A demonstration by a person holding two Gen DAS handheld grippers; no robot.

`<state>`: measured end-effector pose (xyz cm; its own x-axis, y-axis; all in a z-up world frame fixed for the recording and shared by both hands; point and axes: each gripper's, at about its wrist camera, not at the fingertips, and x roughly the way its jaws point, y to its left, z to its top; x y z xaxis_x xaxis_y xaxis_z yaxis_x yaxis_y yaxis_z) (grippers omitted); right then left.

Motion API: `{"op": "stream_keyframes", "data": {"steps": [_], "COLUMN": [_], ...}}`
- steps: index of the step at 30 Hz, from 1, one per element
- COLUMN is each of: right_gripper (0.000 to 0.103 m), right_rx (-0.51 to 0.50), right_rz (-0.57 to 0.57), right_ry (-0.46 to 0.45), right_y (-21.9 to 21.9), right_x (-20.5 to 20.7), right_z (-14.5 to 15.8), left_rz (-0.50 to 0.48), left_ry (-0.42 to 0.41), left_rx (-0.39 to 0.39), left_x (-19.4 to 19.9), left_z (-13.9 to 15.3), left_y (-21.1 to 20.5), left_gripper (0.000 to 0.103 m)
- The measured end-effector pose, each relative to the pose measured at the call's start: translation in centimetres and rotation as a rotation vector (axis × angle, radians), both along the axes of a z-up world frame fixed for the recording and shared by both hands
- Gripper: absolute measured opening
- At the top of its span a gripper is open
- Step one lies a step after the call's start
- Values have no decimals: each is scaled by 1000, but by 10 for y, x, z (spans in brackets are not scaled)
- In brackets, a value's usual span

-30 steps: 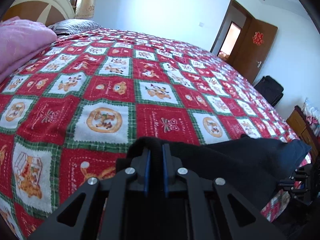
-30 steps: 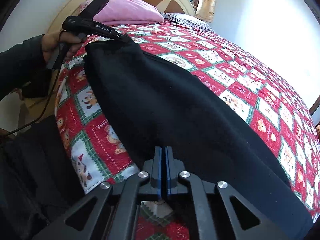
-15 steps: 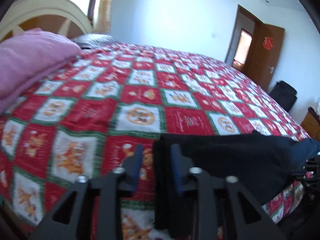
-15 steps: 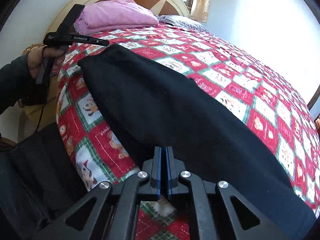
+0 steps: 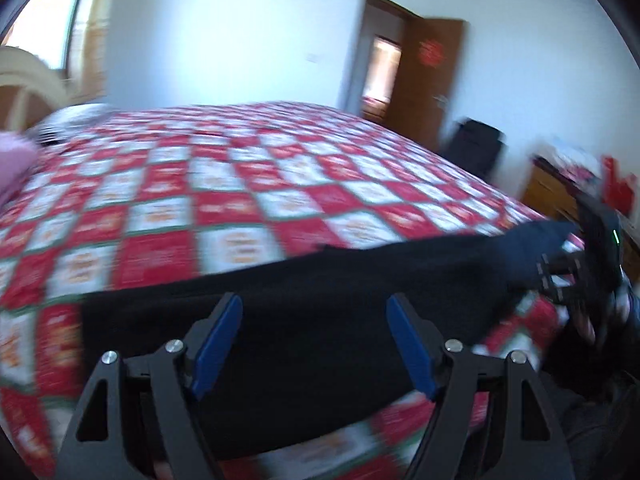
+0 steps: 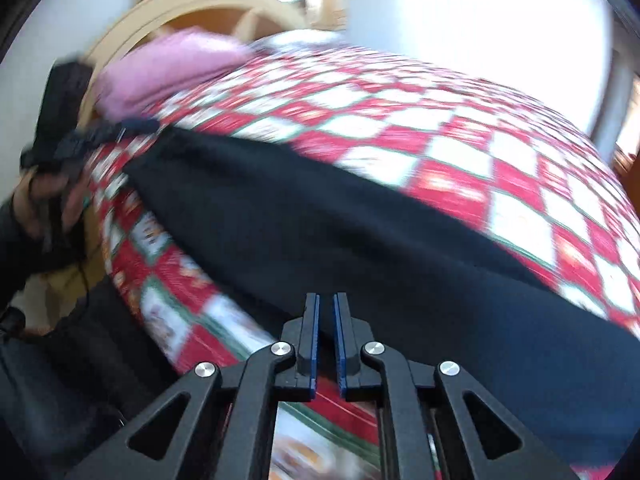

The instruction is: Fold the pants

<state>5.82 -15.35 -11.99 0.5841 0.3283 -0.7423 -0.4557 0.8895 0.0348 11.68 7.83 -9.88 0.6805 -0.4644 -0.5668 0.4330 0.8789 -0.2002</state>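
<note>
Bedroom with a bed under a red, white and green patchwork quilt [image 5: 248, 200]; a pink blanket [image 6: 172, 68] lies by the headboard [image 6: 192, 8], far beyond both claws. Black pants [image 5: 320, 320] are spread as one long strip along the near edge of the bed. Left claw [image 5: 314, 340]: fingers wide apart, nothing between them, one end of the pants just ahead and below. Right claw [image 6: 326, 340]: fingers drawn narrow with a slim gap; the pants' other end lies at the tips, but motion blur prevents telling whether cloth is pinched. Judged progress: the pants appear laid flat and narrowed lengthwise; the end-to-end folds into a compact bundle appear not yet made.
</note>
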Motion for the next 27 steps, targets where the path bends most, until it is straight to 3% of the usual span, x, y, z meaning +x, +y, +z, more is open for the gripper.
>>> {"op": "stream_keyframes", "data": {"steps": [2, 3, 4, 8, 11, 16, 21, 23, 27], "right_gripper": [36, 55, 60, 60, 60, 60, 60, 60, 60], "right_rx": [44, 63, 84, 92, 154, 281, 405, 432, 489], "right_rz": [-116, -182, -255, -470, -600, -794, -878, -901, -935], "right_ry": [-3, -20, -41, -47, -46, -58, -80, -81, -79], "right_y": [-47, -70, -96, -161, -208, -275, -313, -323, -340], "right_x": [-5, -10, -18, -40, -55, -75, -85, -85, -80], "right_z": [13, 20, 27, 40, 45, 50, 53, 51, 46], "left_rz": [-81, -130, -171, -329, -428, -515, -547, -551, -551], "left_ry": [26, 40, 49, 49, 58, 64, 85, 114, 83], "left_rx": [3, 11, 21, 89, 120, 149, 191, 206, 242], "left_x": [6, 9, 11, 5, 0, -7, -6, -2, -5], "left_z": [-4, -6, -7, -12, -13, -19, -32, -39, -41], "left_y": [-32, -50, -66, -131, -166, -204, -224, -229, -235], "left_gripper": [77, 76, 76, 76, 71, 65, 61, 53, 52]}}
